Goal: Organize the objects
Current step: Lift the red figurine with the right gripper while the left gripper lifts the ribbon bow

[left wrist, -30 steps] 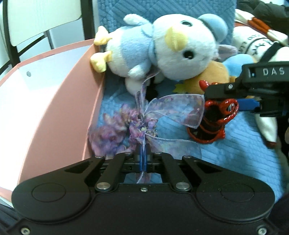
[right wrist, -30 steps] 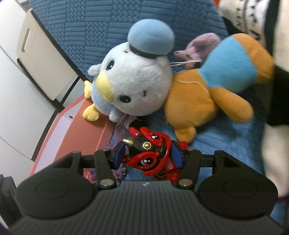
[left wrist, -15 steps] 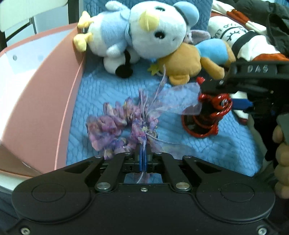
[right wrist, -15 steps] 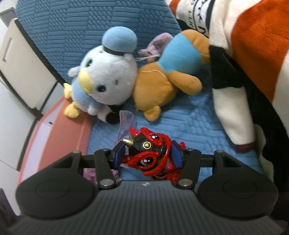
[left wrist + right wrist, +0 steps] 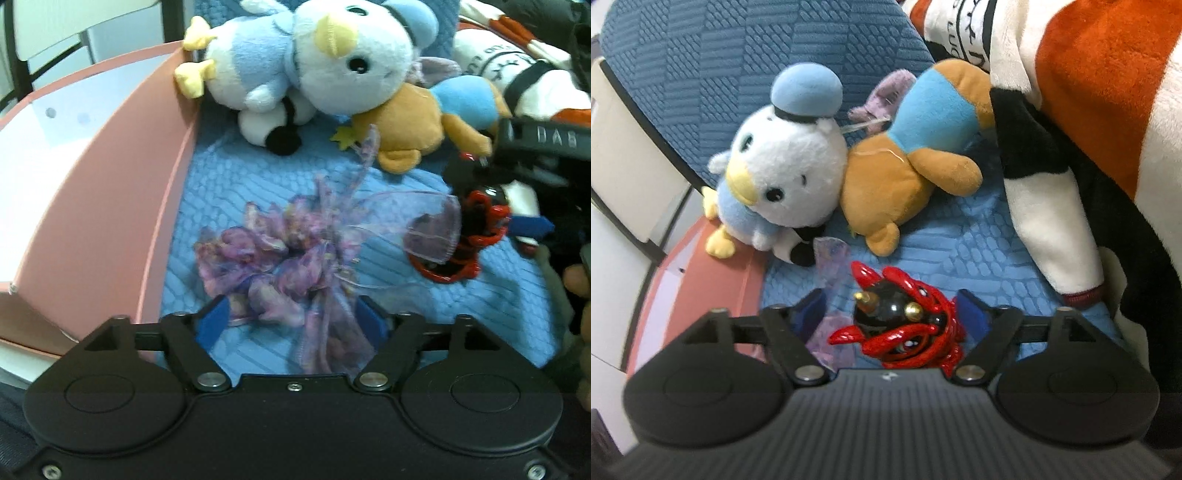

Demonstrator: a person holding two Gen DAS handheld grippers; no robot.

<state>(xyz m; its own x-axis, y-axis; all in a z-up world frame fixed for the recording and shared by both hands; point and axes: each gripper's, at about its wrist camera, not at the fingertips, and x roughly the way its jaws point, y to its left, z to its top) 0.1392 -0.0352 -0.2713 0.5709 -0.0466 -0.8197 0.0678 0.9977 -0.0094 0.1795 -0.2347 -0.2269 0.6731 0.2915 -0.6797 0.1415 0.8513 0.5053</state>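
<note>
Purple ribbon flowers [image 5: 280, 266] are seen on the blue cushion [image 5: 236, 177], loose between the just-opened left claw [image 5: 291, 317]; the red figurine [image 5: 905, 328] lies likewise freed inside the just-opened right claw [image 5: 894, 310]. Nothing is gripped.

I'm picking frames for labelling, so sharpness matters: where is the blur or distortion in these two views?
Left wrist view: the purple ribbon flower and red figurine are smeared; the pink box wall bows from fisheye. Right wrist view: the red figurine is fairly sharp; the edges are soft and curved.
</note>
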